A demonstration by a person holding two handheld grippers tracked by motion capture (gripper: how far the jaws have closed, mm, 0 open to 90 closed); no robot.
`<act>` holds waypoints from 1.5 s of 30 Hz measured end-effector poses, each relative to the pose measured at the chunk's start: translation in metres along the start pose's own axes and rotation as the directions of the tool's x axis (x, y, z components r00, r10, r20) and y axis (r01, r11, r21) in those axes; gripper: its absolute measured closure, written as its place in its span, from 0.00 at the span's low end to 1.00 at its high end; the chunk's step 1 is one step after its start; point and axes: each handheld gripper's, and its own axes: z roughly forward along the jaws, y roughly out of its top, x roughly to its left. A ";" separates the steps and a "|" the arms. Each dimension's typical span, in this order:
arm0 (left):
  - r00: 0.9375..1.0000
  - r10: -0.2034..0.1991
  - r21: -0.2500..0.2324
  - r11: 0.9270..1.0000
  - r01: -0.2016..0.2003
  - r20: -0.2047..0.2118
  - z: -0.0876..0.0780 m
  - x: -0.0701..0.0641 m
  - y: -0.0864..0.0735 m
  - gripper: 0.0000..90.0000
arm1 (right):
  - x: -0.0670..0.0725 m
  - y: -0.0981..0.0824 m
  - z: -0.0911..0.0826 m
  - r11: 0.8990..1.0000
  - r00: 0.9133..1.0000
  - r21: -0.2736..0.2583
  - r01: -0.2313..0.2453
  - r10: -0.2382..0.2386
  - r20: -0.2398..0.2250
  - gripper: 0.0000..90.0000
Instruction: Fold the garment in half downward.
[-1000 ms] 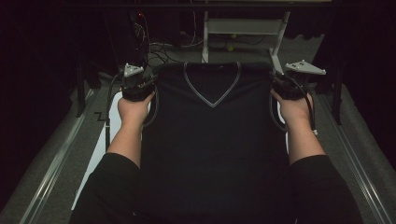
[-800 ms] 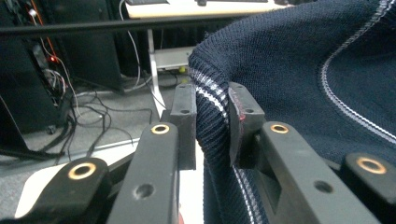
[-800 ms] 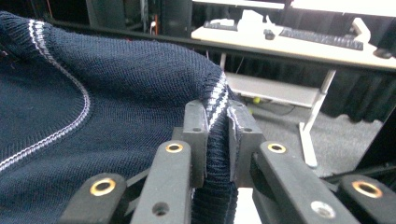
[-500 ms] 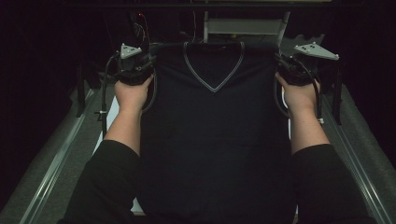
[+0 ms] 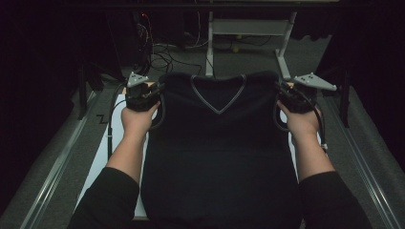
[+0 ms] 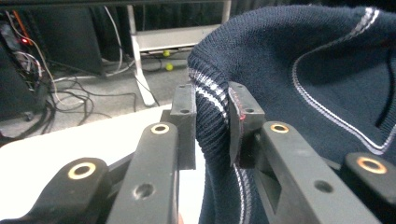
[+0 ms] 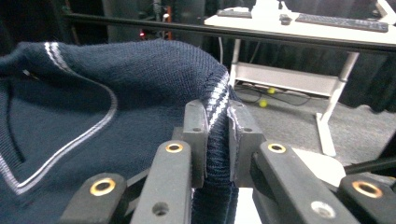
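A navy knitted vest (image 5: 217, 143) with a pale-striped V-neck lies front up along the white table top (image 5: 107, 157), its neck at the far end. My left gripper (image 5: 155, 90) is shut on the striped armhole edge at the vest's left shoulder; the left gripper view shows the fold of knit (image 6: 212, 116) pinched between the pads of my left gripper (image 6: 212, 121). At the other shoulder my right gripper (image 5: 282, 90) is shut the same way, and in the right gripper view my right gripper (image 7: 217, 135) clamps the striped rib (image 7: 217, 105). Both shoulders are lifted slightly.
Metal rails (image 5: 57, 162) (image 5: 367, 162) run along both sides of the table. Beyond its far end stands a white desk frame (image 5: 248, 28), with cables (image 5: 167, 52) on the grey floor. Small yellow-green balls (image 6: 169, 66) lie under that desk.
Both hands went away from the person with the vest's shoulders, then came back and lower. The vest moved with them; both grips stayed the same.
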 end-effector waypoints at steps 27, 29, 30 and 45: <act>0.985 0.048 0.074 0.995 -0.061 0.164 -0.089 -0.049 -0.143 0.80 | 0.037 -0.134 -0.115 0.996 0.991 0.036 0.082 -0.078 -0.107 0.90; 0.984 0.046 0.076 0.995 -0.060 0.174 -0.095 -0.050 -0.147 0.80 | 0.038 -0.138 -0.123 0.995 0.990 0.033 0.089 -0.085 -0.111 0.89; 0.984 0.041 0.075 0.996 -0.055 0.175 -0.099 -0.050 -0.148 0.79 | 0.039 -0.141 -0.127 0.996 0.990 0.032 0.087 -0.083 -0.112 0.89; 0.974 -0.003 0.236 0.970 -0.052 0.227 -0.103 -0.053 -0.179 0.78 | 0.041 -0.174 -0.143 0.984 0.988 0.160 0.079 -0.055 -0.147 0.89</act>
